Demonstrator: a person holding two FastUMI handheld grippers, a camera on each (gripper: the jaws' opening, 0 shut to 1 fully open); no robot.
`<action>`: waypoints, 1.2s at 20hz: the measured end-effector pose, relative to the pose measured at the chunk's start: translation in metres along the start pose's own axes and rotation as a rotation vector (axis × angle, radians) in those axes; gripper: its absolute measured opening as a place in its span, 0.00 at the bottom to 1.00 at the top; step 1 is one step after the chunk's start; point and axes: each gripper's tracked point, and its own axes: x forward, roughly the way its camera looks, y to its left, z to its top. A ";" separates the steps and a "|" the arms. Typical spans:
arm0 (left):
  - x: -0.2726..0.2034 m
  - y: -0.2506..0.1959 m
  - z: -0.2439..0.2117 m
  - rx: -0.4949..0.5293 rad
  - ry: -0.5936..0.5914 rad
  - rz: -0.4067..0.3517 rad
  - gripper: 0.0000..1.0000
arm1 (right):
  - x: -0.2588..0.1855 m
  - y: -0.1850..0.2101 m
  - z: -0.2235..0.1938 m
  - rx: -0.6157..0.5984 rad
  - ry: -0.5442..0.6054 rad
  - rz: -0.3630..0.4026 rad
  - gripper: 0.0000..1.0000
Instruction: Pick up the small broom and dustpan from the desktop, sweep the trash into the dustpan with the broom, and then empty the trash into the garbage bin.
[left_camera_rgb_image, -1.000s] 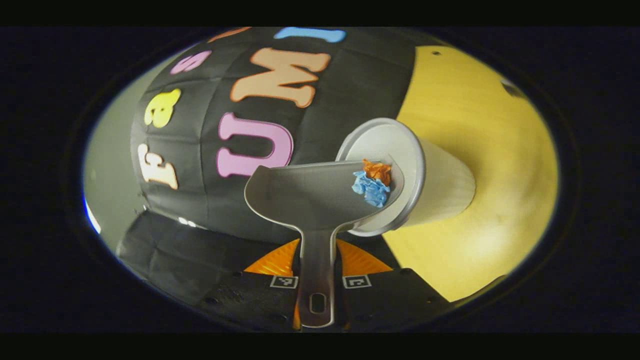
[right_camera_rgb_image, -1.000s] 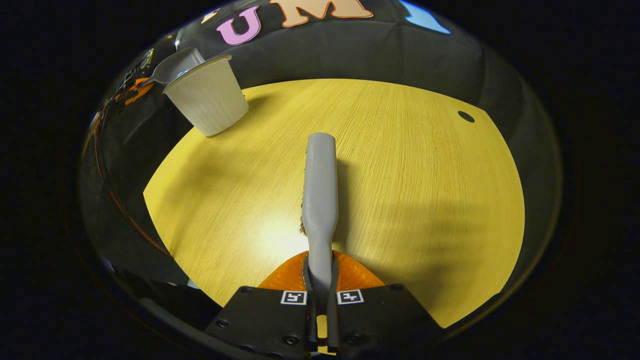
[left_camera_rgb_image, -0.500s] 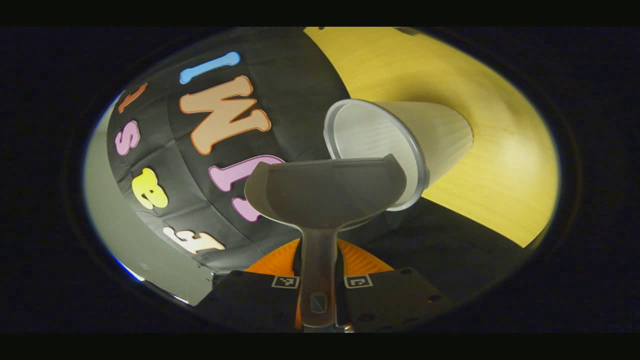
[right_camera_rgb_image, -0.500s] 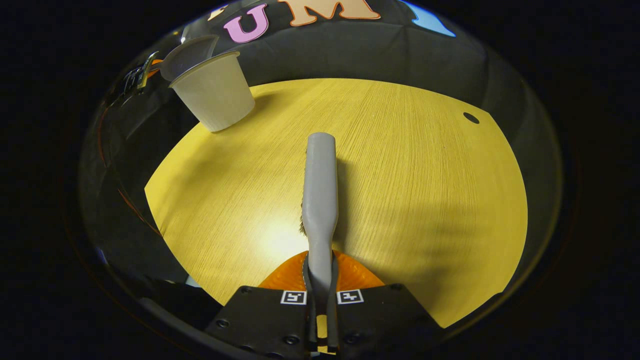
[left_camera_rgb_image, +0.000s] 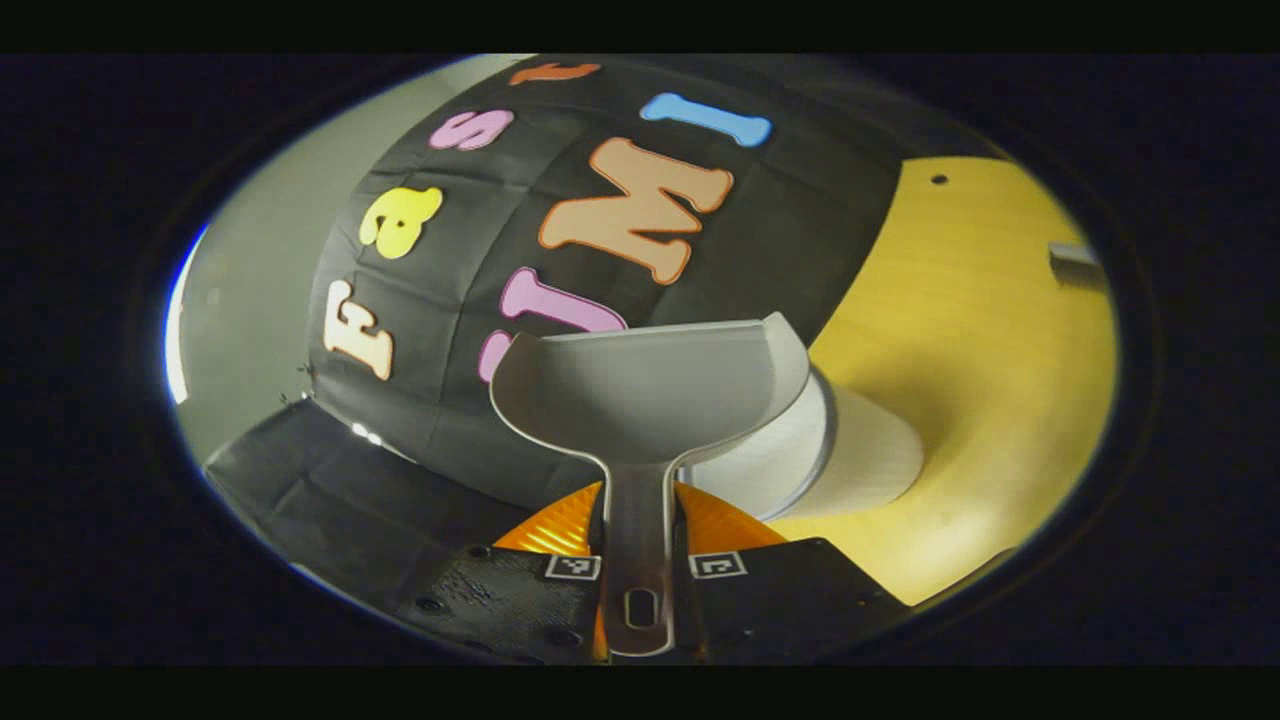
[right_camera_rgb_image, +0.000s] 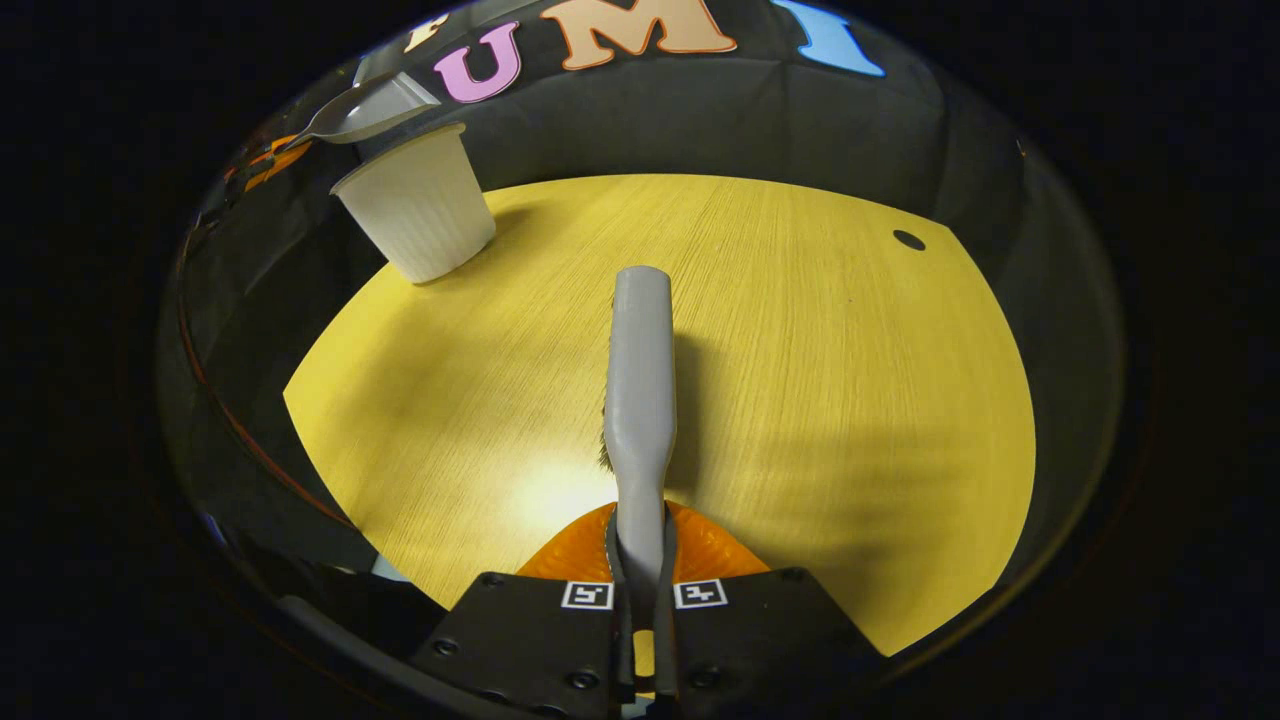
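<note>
The grey dustpan (left_camera_rgb_image: 650, 390), pinched by the left gripper (left_camera_rgb_image: 637, 545), hangs bare over the white ribbed bin (right_camera_rgb_image: 415, 215) at the desktop's (right_camera_rgb_image: 800, 330) far-left corner. The right gripper (right_camera_rgb_image: 640, 565) clamps the grey broom (right_camera_rgb_image: 638, 370). The bin's contents are hidden.

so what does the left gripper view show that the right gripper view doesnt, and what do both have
Left gripper view alone gives the inside of the dustpan: its scoop holds no trash, and its handle is clamped in the left gripper.

Right gripper view alone gives the broom, clamped by its handle in the right gripper and pointing out over the table. It also gives the garbage bin standing upright from the side.

Both share the bin, the dustpan held above its rim, and the table.
</note>
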 end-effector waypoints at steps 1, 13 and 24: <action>-0.009 -0.017 0.007 -0.080 -0.019 -0.023 0.20 | -0.003 0.001 0.000 0.012 -0.016 -0.007 0.06; -0.097 -0.224 0.045 -0.565 -0.051 -0.349 0.20 | -0.018 0.009 0.004 0.049 -0.094 -0.069 0.07; -0.125 -0.345 -0.029 -0.608 0.203 -0.504 0.19 | -0.022 0.016 0.009 -0.017 -0.023 -0.182 0.06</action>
